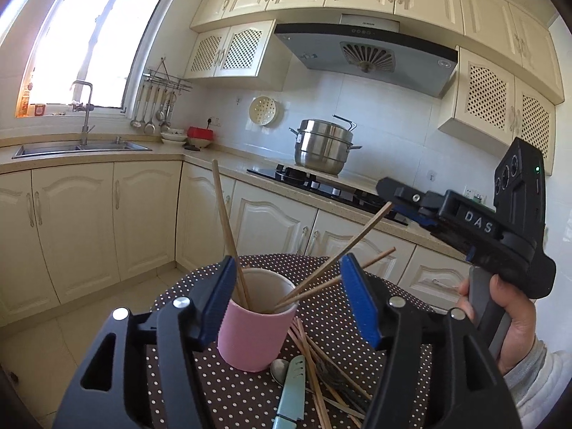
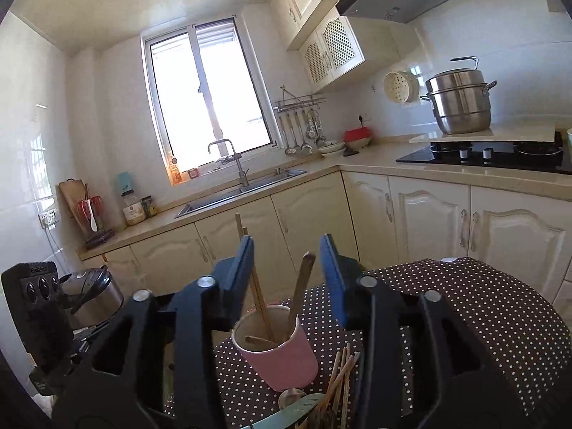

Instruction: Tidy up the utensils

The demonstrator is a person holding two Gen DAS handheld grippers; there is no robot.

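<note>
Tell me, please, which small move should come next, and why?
Probably lower one open claw to the loose chopsticks lying on the table beside the pink cup and pick some up. Several chopsticks already stand in the cup, both claws look empty, and a pile with a spoon and a knife is not yet sorted.

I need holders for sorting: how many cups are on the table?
1: the pink cup stands on the dotted tablecloth, chopsticks in it, beside the loose utensils. Others may be hidden.
</note>
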